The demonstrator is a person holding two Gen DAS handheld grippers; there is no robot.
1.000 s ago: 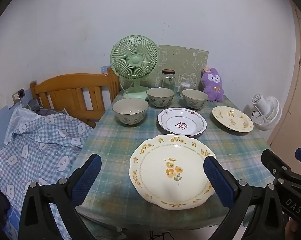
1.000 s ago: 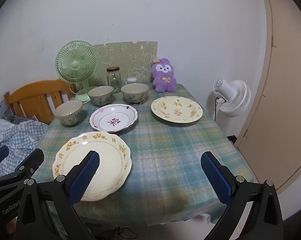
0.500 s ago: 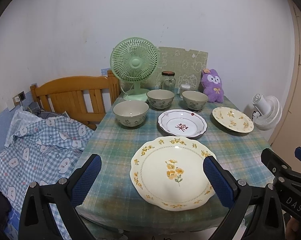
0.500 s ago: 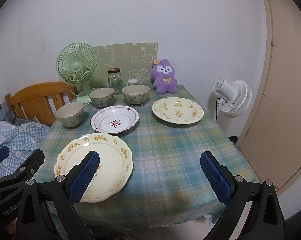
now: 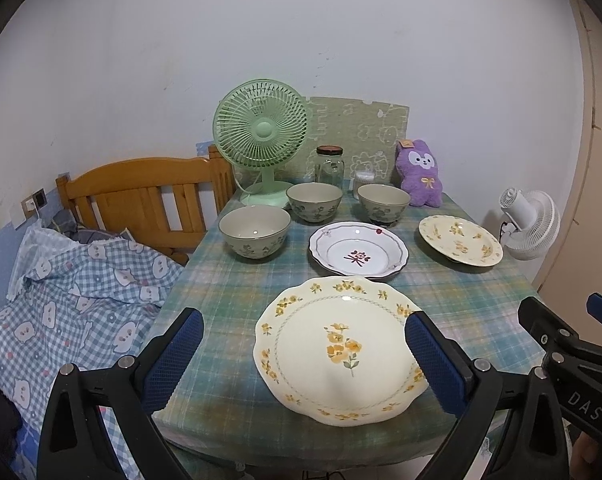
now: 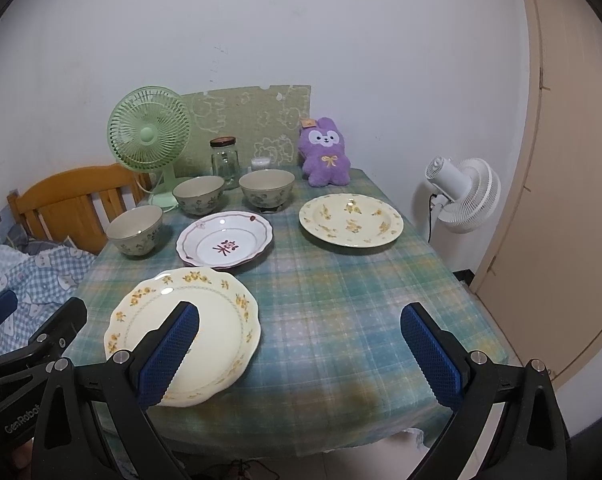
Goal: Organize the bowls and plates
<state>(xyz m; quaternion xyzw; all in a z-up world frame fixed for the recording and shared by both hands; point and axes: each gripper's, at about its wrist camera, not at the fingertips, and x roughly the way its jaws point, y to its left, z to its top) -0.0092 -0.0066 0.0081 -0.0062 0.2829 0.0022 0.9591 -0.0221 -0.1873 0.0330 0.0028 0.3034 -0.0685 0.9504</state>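
A large cream plate with yellow flowers (image 5: pixel 341 350) (image 6: pixel 189 328) lies at the table's near edge. Behind it sits a white plate with a maroon motif (image 5: pixel 359 250) (image 6: pixel 225 245), and a deeper yellow-flowered plate (image 5: pixel 460 240) (image 6: pixel 351 220) rests far right. Three grey floral bowls stand behind: left (image 5: pixel 255 232) (image 6: pixel 135 230), middle (image 5: pixel 314 201) (image 6: pixel 199 195), right (image 5: pixel 383 203) (image 6: pixel 267 190). My left gripper (image 5: pixel 301 358) hovers open in front of the large plate, holding nothing. My right gripper (image 6: pixel 299 354) is open over the tablecloth to its right, empty.
Along the wall stand a green desk fan (image 5: pixel 261 136), a glass jar (image 5: pixel 330 164) and a purple plush toy (image 5: pixel 419 172). A wooden headboard (image 5: pixel 141 196) and checked bedding (image 5: pixel 73 280) lie left of the table (image 6: pixel 341 300). A white floor fan (image 6: pixel 463 194) and a door (image 6: pixel 573 200) are at right.
Both grippers have drifted slightly, so the table scene sits a little higher in view. Nothing on the table has moved and both grippers remain open.
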